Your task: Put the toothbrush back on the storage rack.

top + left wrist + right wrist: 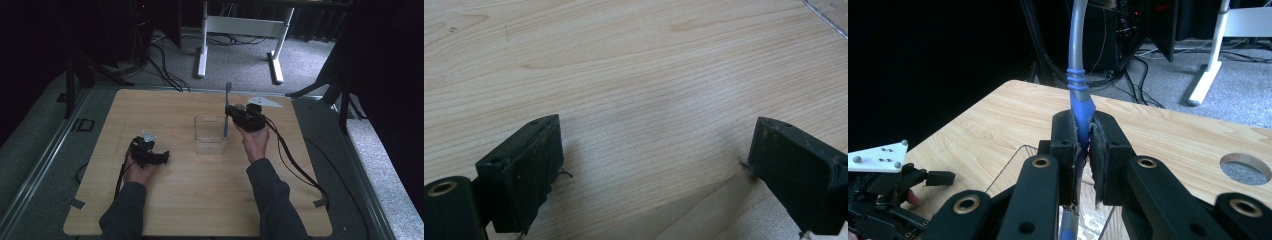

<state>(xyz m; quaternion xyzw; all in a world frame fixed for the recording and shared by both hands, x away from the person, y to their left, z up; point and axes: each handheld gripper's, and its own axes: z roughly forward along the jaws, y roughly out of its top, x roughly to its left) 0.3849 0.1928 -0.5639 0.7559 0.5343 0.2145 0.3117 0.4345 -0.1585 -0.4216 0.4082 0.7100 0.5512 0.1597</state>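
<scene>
Right gripper [1083, 150] clenched on the smooth blue-grey toothbrush [1079, 90] over a clear square container [210, 135], left gripper [654, 170] stood released above bare woodgrain table [634, 75].

Dark grey long sleeves [272, 197]; black grippers with brass-ringed screw holes, trailing black cables [295, 162], grey three-cornered plates [265, 102].

A clear plastic container [210, 135] sits mid-tabletop [200, 200]; a blue-and-grey toothbrush [227, 112] stands upright at its right wall, left gripper [162, 157] nearer the left edge.

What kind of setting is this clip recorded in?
Probably a lab or recording workspace: a wooden table on grey carpet, dark curtains around it, loose cables and a white desk frame behind.
</scene>
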